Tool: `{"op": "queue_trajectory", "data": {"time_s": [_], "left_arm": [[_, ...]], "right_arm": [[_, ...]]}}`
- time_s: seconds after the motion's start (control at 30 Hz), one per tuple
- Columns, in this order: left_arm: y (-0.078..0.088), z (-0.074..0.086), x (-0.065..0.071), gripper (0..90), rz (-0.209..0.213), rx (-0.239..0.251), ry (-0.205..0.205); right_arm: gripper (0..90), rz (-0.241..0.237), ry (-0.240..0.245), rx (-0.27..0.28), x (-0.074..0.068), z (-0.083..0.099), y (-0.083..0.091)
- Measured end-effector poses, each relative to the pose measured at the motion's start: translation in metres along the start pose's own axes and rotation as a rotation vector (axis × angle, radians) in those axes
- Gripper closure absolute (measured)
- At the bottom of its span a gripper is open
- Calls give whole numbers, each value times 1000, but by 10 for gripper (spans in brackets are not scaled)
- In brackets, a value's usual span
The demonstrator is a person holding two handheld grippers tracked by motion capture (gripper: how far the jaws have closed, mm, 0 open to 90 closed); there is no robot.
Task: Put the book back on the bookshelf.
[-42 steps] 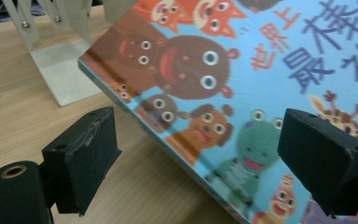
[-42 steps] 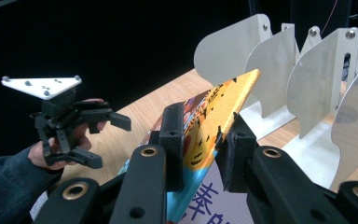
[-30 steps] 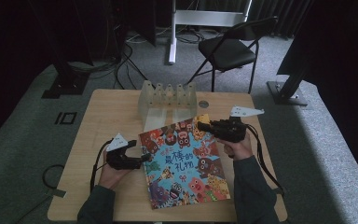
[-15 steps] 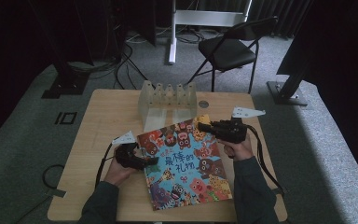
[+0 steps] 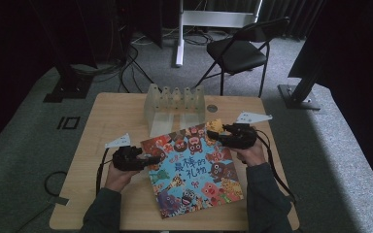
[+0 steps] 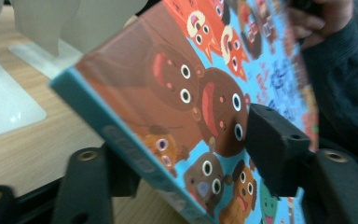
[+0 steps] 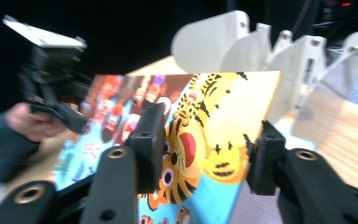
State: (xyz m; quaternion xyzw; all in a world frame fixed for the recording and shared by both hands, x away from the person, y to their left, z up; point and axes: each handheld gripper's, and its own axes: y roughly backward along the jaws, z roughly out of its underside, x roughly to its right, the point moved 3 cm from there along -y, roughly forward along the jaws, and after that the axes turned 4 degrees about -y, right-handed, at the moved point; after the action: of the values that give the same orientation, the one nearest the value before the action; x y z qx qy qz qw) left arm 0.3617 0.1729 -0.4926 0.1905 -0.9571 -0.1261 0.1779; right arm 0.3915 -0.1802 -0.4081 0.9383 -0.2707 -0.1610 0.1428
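Near the table's front edge, we clamp the book [image 5: 190, 172] with both grippers, left [image 5: 151, 159] on its spine edge, right [image 5: 216, 131] on its far corner by the rack [image 5: 175, 104].

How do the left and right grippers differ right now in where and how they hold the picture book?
The left gripper grips the picture book at its left edge, over brown animal faces; the right gripper grips the far right corner, over the yellow tiger. The left sits nearer the person, the right nearer the white rack. Both have one jaw above and one below the cover.
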Motion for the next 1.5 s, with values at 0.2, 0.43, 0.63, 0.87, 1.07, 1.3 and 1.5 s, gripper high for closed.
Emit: {"op": "queue_trajectory", "data": {"time_s": [0.2, 0.43, 0.63, 0.87, 1.07, 1.3, 1.5], "left_arm": [[9, -16, 7, 554, 19, 26, -60], [19, -42, 23, 685, 2, 60, -173], [23, -53, 26, 726, 6, 92, -206], [29, -66, 33, 787, -33, 114, -285], [30, -65, 38, 788, -32, 116, -314], [30, -60, 39, 752, 3, 147, -305], [26, -57, 40, 722, 13, 136, -308]], "right_arm": [[458, 107, 29, -26, 2, 1, 0], [432, 127, 20, 24, 6, 3, 6], [436, 153, 60, 86, 1, -2, 11], [452, 170, 83, 155, -3, -9, 16], [450, 152, 82, 180, -2, -6, 16], [453, 142, 79, 198, 1, -4, 23], [445, 143, 34, 215, 13, 3, 31]]}}
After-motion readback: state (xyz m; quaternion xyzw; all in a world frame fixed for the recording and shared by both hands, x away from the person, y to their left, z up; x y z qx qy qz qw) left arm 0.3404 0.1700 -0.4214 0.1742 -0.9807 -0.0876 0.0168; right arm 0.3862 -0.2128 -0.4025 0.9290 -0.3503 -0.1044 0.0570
